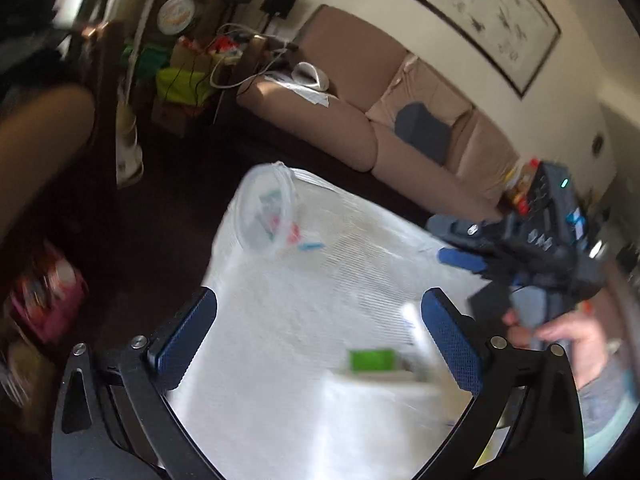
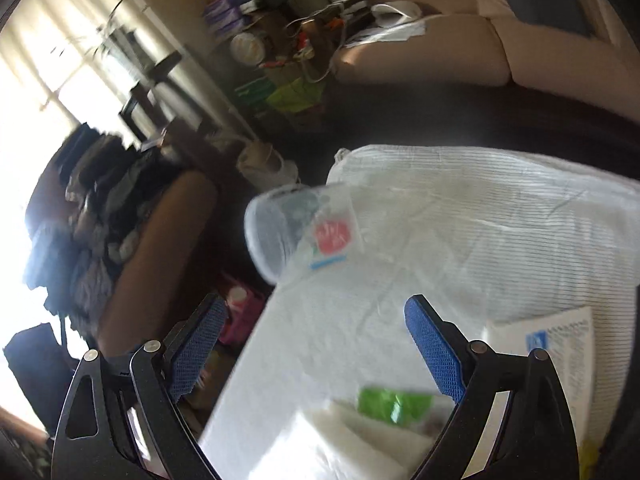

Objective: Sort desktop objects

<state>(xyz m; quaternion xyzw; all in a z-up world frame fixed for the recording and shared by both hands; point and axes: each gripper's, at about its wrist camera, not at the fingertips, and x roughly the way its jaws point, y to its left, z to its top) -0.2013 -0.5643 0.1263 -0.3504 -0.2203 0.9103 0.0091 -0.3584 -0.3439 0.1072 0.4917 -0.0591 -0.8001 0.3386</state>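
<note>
Table [image 1: 280, 320] w/ white ribbed cloth. On it: clear plastic tub [image 1: 266, 210] at the far corner w/ red and blue bits beside it, green packet [image 1: 374, 360] near the front edge, prob. on a white pad; printed sheet [image 2: 560, 344] at right.

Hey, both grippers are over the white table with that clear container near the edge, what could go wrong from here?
1. The clear container lies on its side at the edge of the table; a nudge could probably roll it off.
2. Both views are blurred, so the open left gripper may miss the green packet lying between its fingers.
3. The right gripper, also open, hangs close by in the left view; the two could collide.
</note>
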